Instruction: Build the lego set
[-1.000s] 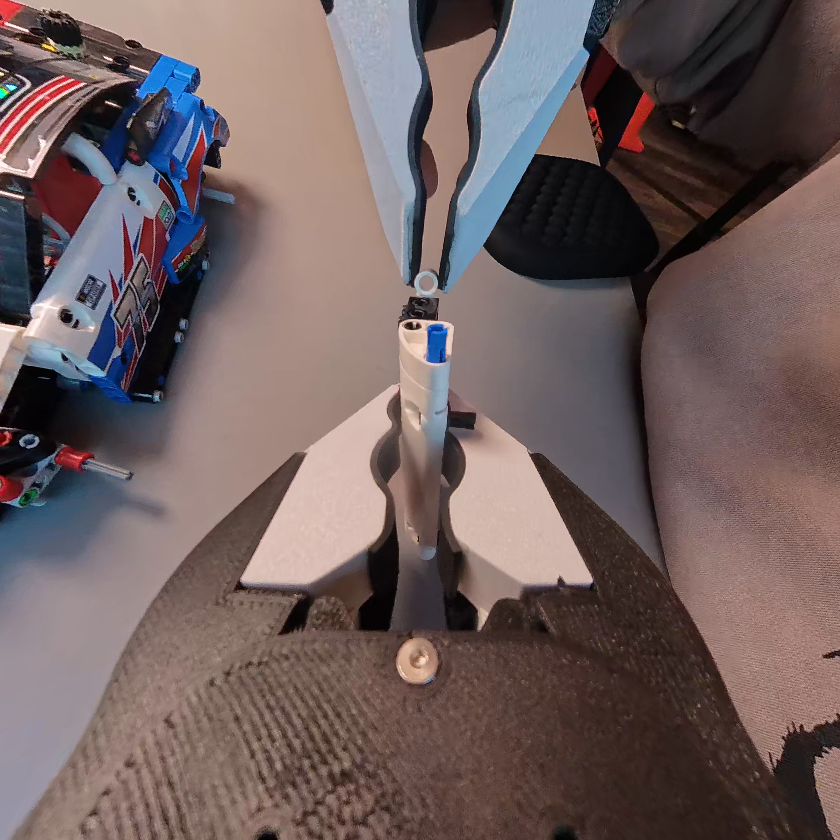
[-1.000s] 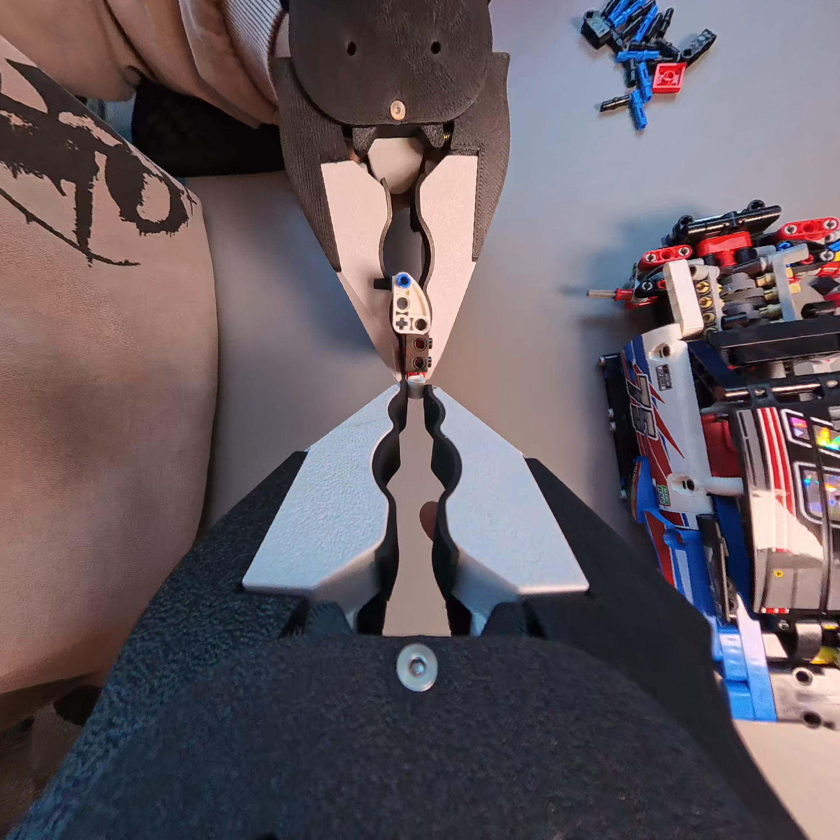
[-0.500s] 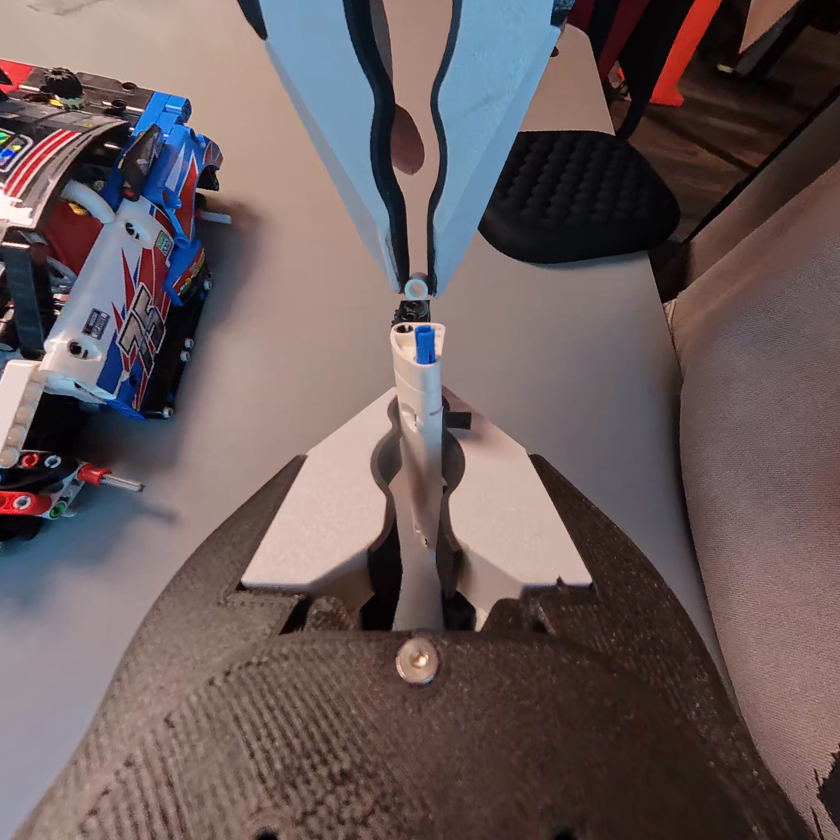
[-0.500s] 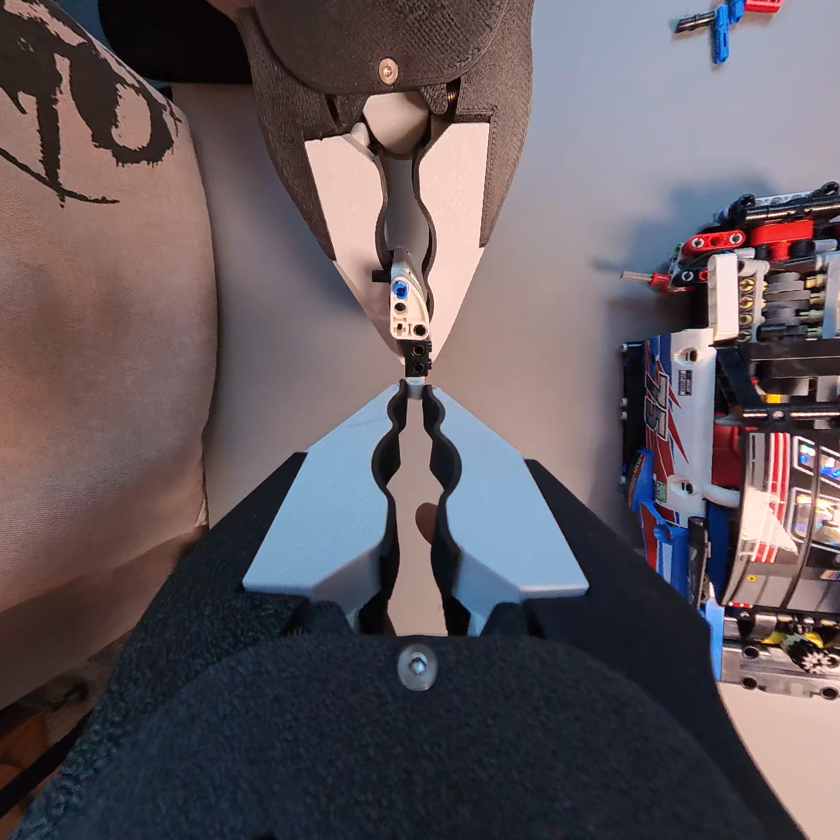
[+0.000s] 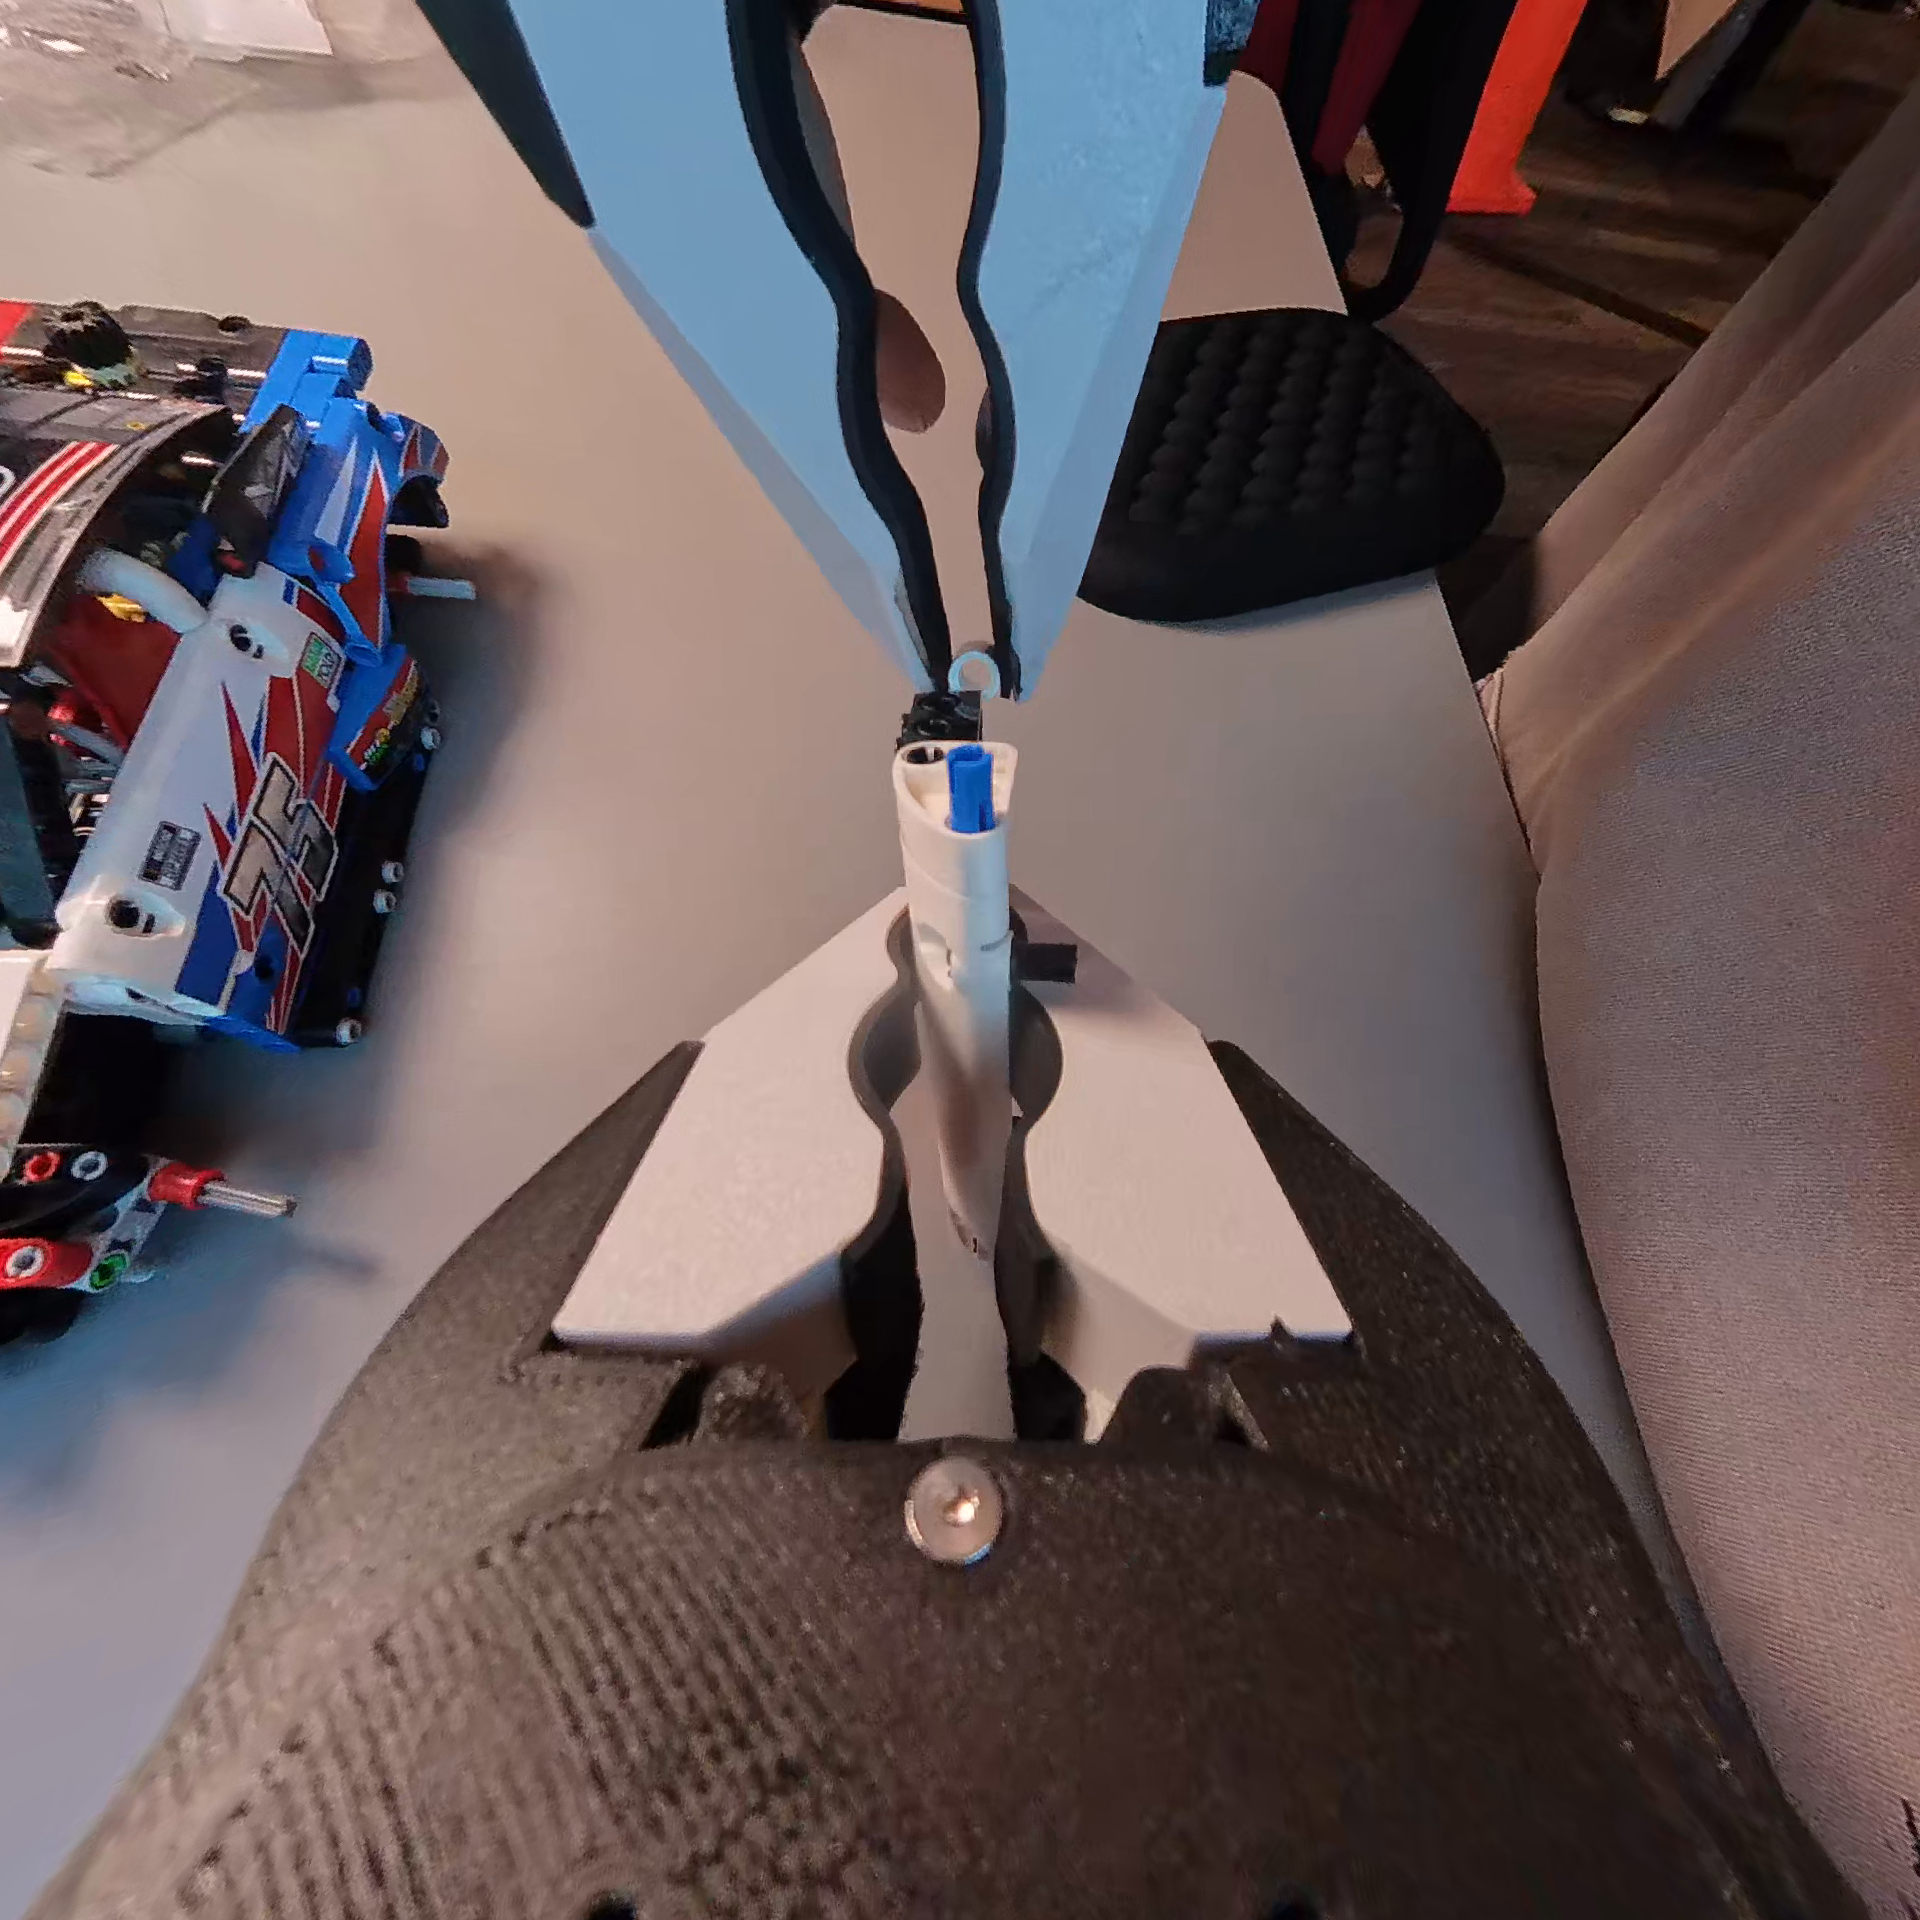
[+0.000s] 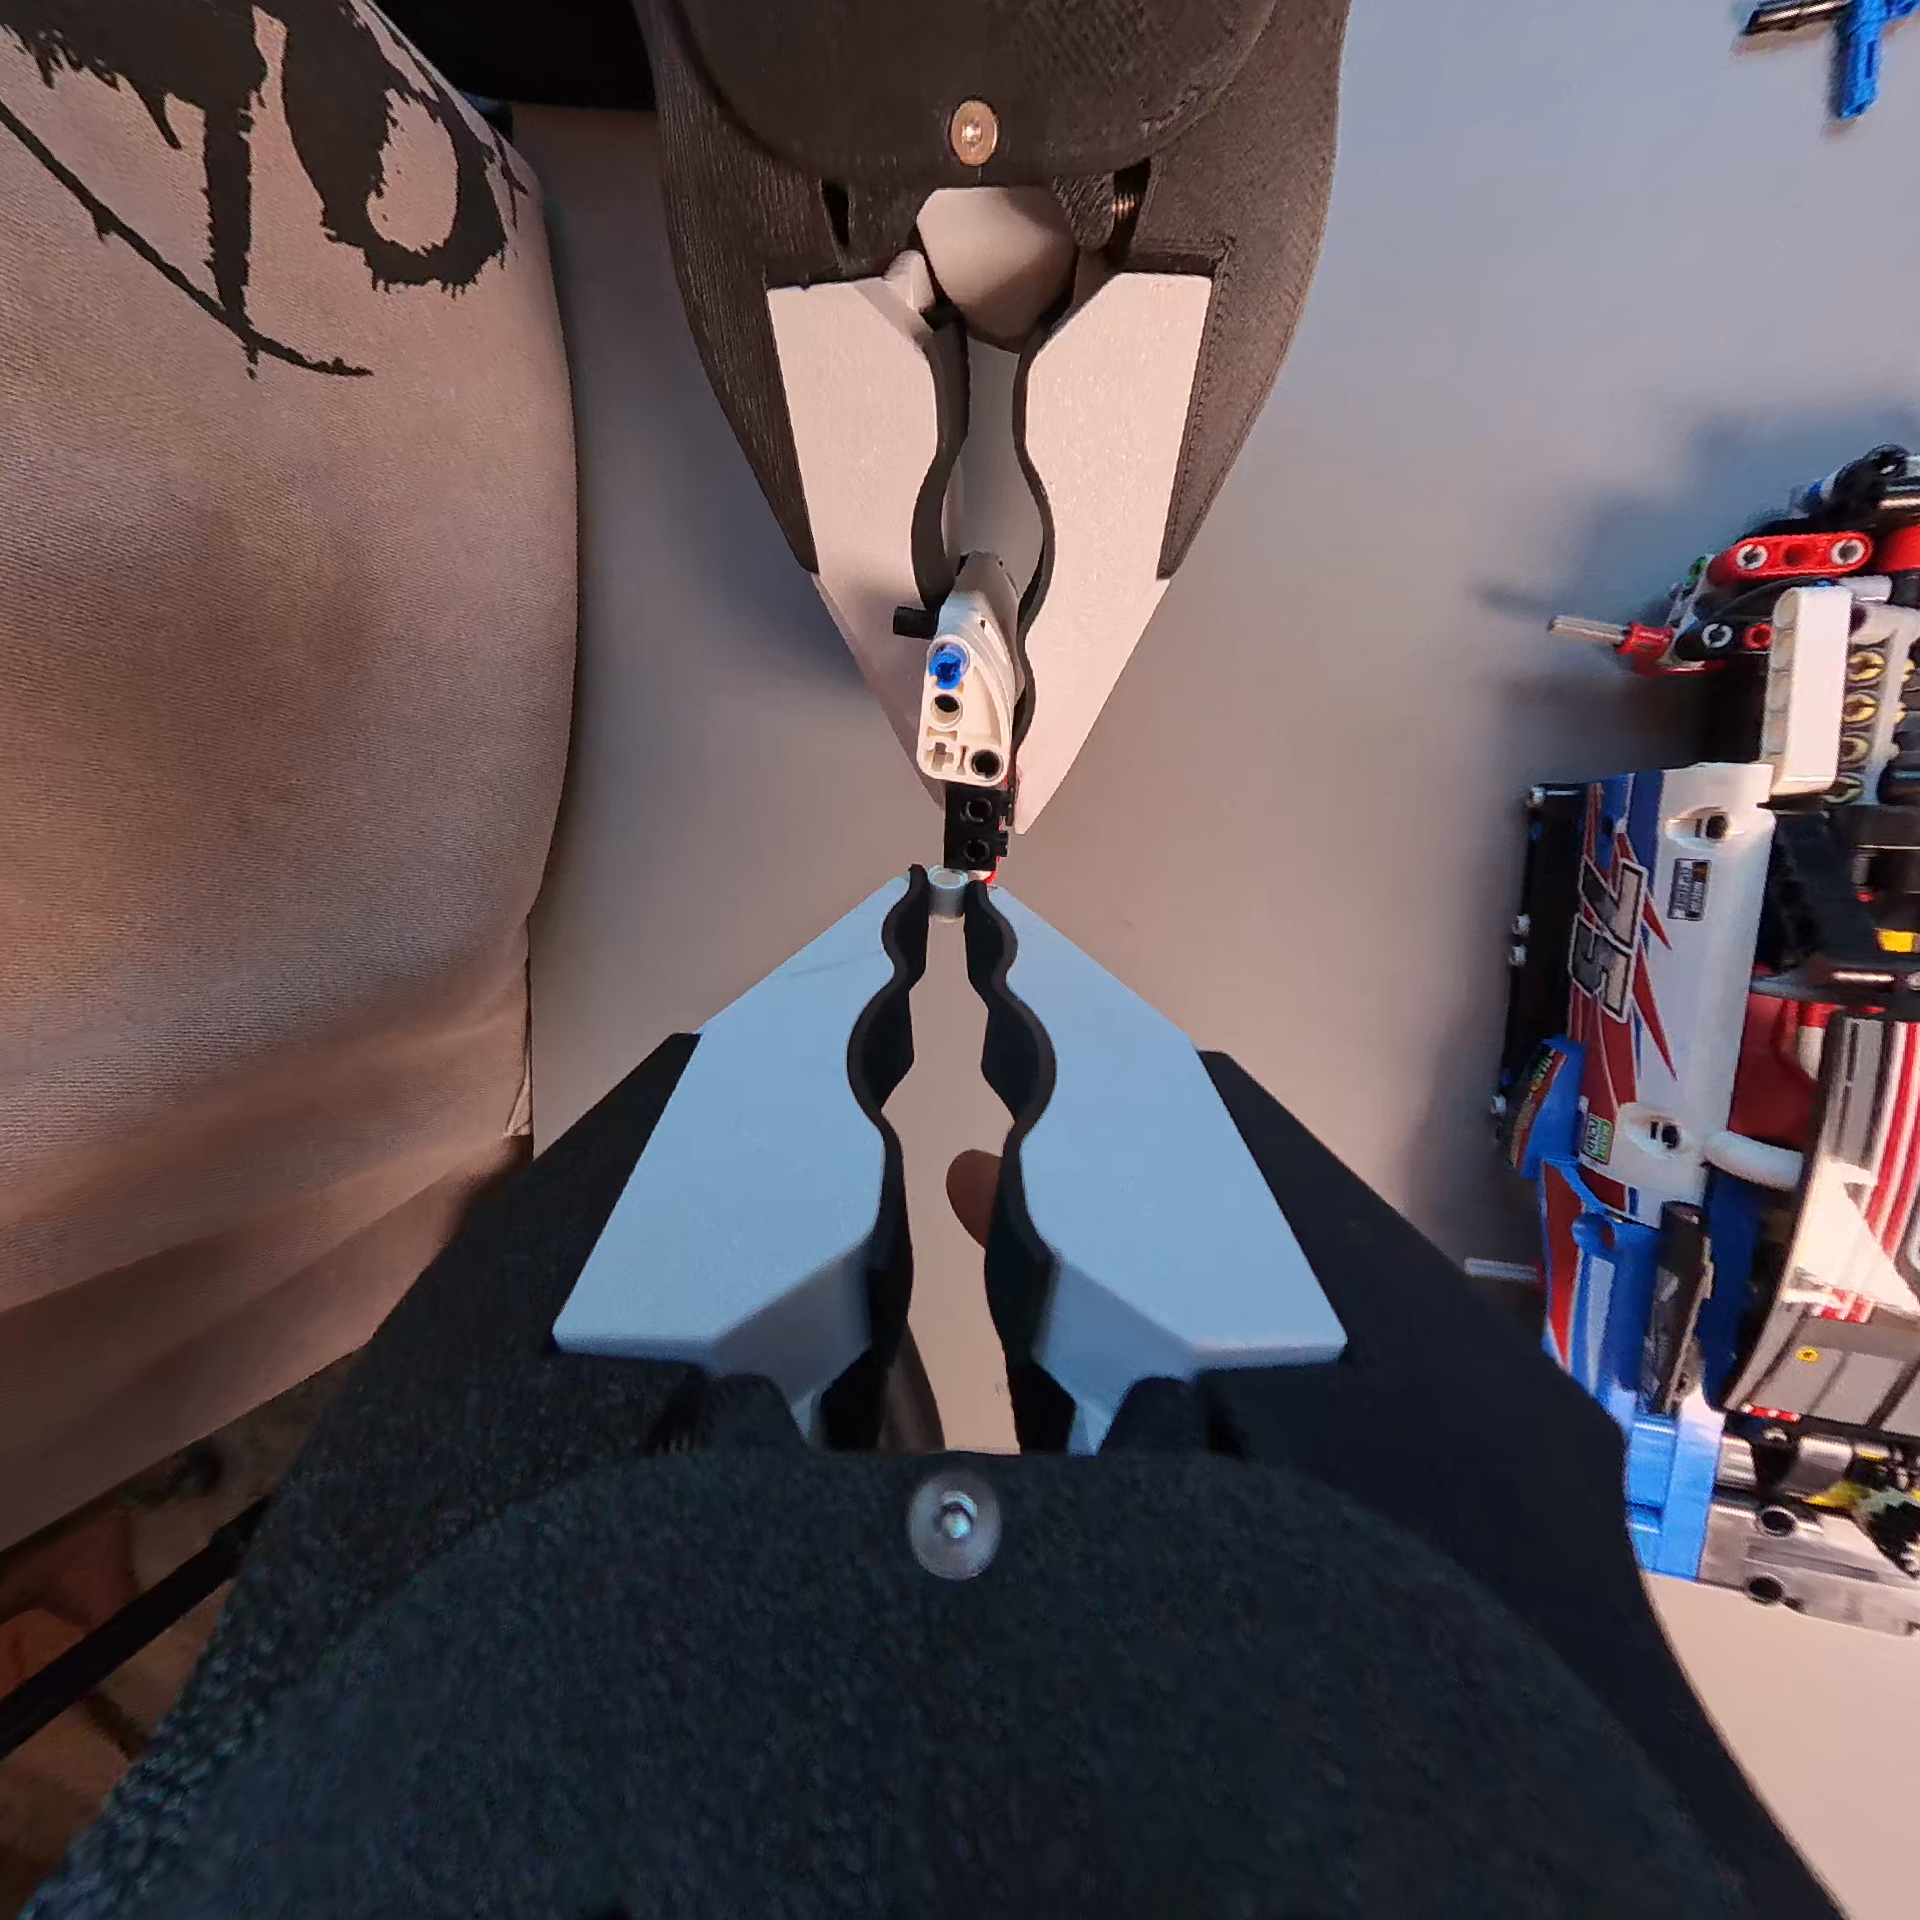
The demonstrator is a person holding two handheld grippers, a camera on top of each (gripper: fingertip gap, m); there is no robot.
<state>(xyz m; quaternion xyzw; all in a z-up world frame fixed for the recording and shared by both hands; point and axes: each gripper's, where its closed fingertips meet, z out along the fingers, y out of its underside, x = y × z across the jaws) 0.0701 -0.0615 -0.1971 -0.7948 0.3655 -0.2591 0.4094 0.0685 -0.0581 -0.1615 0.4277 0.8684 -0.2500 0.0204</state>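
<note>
Tilting slightly since the earlier frame, the white panel piece [image 5: 958, 914] we are clamping in our left tool [image 5: 961, 997] is now pointing its black connector [image 6: 975, 837] at the small grey ring [image 6: 948, 894]. We are pinching that ring at the very tips of our right tool [image 6: 948, 902], above the desk [image 5: 644, 727] and just short of the connector. Beside us the half-built race car [image 5: 208, 748] is sitting with loose pins [image 6: 1849, 31] farther off. Pressing off-line is likely risking the ring popping out of such a shallow grip, or the panel twisting between the left tool's fingers and the connector working loose.
</note>
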